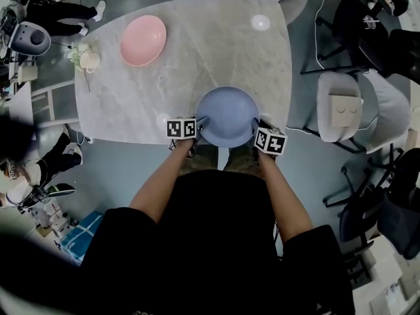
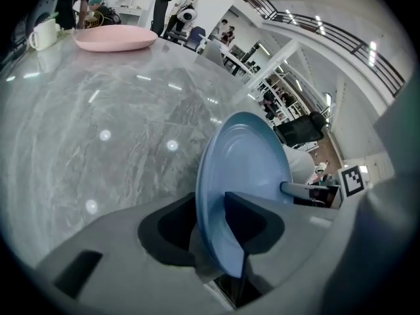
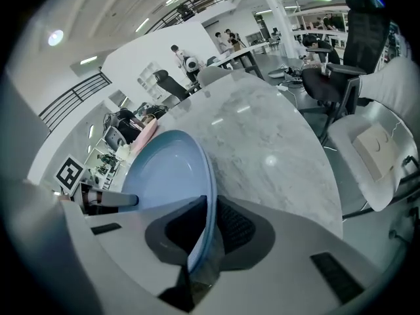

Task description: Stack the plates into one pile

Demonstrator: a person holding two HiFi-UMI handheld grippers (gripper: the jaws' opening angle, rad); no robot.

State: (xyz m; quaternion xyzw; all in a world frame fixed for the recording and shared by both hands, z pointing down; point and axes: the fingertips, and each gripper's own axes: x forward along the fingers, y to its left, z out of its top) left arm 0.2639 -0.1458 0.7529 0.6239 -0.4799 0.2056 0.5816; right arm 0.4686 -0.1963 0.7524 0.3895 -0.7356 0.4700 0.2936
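Note:
A blue plate (image 1: pixel 228 115) sits at the near edge of the marble table (image 1: pixel 197 58). My left gripper (image 1: pixel 199 127) grips its left rim and my right gripper (image 1: pixel 257 130) its right rim. In the left gripper view the blue plate (image 2: pixel 246 169) stands edge-on between the jaws of the left gripper (image 2: pixel 210 223), pads against the rim. The right gripper view shows the same: the right gripper (image 3: pixel 207 227) has its jaws closed on the rim of the blue plate (image 3: pixel 164 176). A pink plate (image 1: pixel 143 39) lies at the table's far left, also visible as the pink plate (image 2: pixel 115 37).
A white cup (image 1: pixel 88 60) with small flowers stands at the table's left edge, beside the pink plate. White chairs (image 1: pixel 341 107) and dark office chairs (image 1: pixel 367 38) stand to the right of the table. People sit at the far left.

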